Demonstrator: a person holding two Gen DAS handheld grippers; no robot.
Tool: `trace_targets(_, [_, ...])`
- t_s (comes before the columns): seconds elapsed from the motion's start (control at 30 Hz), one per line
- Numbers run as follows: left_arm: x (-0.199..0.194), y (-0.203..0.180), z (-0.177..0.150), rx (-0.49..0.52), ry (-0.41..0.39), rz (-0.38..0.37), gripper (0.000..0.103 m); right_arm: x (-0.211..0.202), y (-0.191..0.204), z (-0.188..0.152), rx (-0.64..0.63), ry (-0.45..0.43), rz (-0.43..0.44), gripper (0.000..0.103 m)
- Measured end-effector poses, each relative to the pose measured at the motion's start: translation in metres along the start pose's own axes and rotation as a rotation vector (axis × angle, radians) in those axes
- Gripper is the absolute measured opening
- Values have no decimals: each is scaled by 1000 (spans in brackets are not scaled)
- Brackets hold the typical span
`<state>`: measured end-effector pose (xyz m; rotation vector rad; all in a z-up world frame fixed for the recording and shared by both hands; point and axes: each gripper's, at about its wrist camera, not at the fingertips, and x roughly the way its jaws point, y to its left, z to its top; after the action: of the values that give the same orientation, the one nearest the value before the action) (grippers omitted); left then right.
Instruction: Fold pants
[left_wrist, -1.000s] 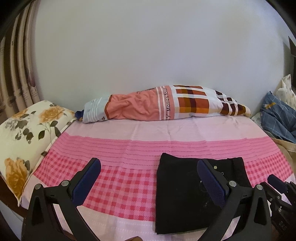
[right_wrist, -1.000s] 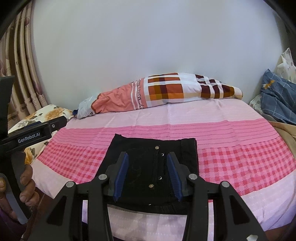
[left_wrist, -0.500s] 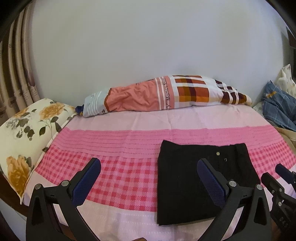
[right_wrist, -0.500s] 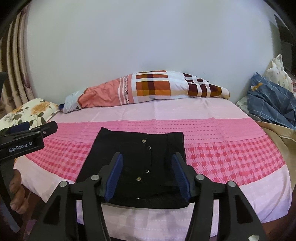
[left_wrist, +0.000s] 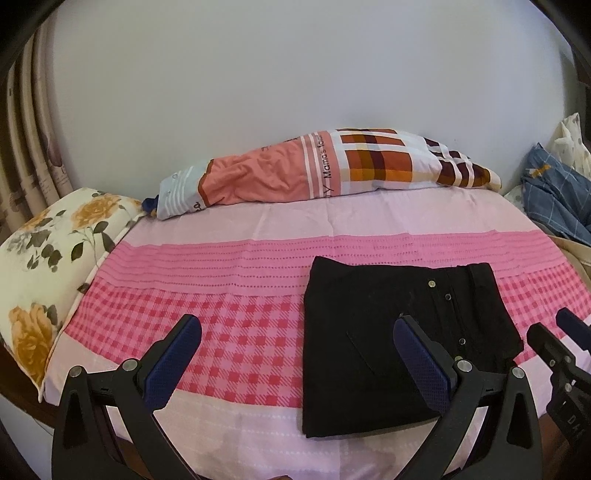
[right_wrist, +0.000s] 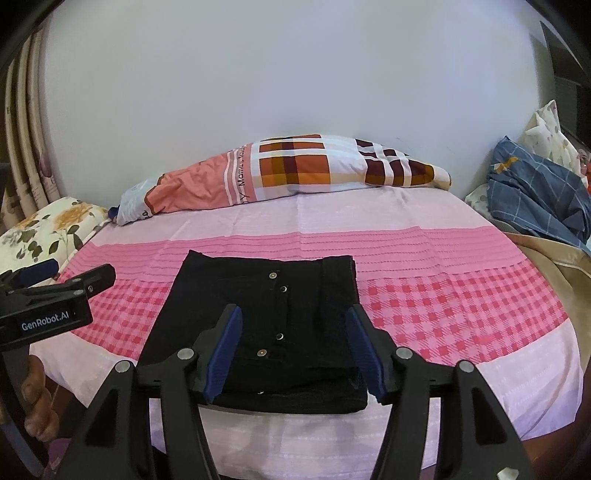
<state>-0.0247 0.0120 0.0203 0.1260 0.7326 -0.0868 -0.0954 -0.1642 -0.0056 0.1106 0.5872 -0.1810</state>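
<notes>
1. Pants (right_wrist: 258, 325), black and folded into a flat rectangle, lay on the pink checked bedsheet (right_wrist: 461, 314) near the bed's front edge; the same stack appeared in the left wrist view (left_wrist: 369, 350) at right of centre.
2. Metal snap buttons ran in a line down the top layer, and the fold's thick edge faced the cameras.
3. Left tool (left_wrist: 295, 354) hovered over the sheet with its blue pads spread wide and nothing between them; one pad overlapped the pants in the view, but contact could not be judged.
4. Right tool (right_wrist: 293, 343) hung above the near part of the pants, its pads parted to a moderate gap and empty.
5. Compared with a second earlier, the right tool had drawn back and up: more of the bed showed, and its pads stood wider apart than before.
6. The pants had kept their place and shape on the sheet across that second.
7. The left tool's spread matched the earlier frames.
8. A patchwork bolster (right_wrist: 295, 170) lay along the wall, a floral pillow (left_wrist: 48, 258) sat at the left edge, and blue checked cloth (right_wrist: 535, 192) was heaped at right.
</notes>
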Motion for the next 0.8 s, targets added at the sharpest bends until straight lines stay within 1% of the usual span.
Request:
trace_targets(0.33, [10,2,-8,-28,48,-16,103,0,-2,-1,5,-4,-8,59])
trace_targets(0.47, [11,2,-8,-31,53,-19,103,0,-2,-1,6,-2,-8,61])
trace_targets(0.8, [12,2,-9,-32,57,-21,103,0,-1,-2,7,-3,-10,62])
